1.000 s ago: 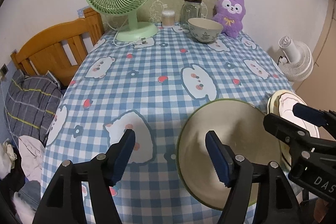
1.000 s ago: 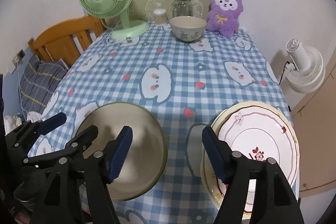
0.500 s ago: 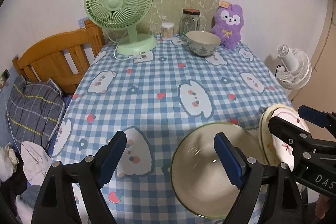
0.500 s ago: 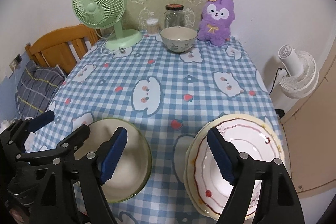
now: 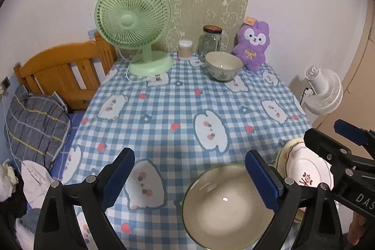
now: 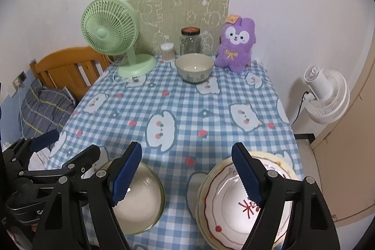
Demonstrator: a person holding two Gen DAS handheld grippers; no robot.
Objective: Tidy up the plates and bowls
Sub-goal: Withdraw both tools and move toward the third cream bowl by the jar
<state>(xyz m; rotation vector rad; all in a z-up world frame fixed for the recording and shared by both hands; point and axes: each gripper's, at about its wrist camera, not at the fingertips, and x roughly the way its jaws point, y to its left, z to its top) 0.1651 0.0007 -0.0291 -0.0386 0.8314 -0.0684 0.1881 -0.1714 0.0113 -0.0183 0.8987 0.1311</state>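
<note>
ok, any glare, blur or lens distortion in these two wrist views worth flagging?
Left wrist view: heavy fisheye with dark corners; the near bowl is soft, with a small specular dot; left gripper jaws opening, nothing between them. Right wrist view: same bending of the table edge; glare on the top plate; far bowl sharp, soft shadow under it.

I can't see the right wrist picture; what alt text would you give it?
Open right gripper above a blue checked tablecloth, between a green-rimmed cream bowl and stacked red-patterned white plates. At the far edge: patterned bowl, green fan, purple plush toy.
</note>
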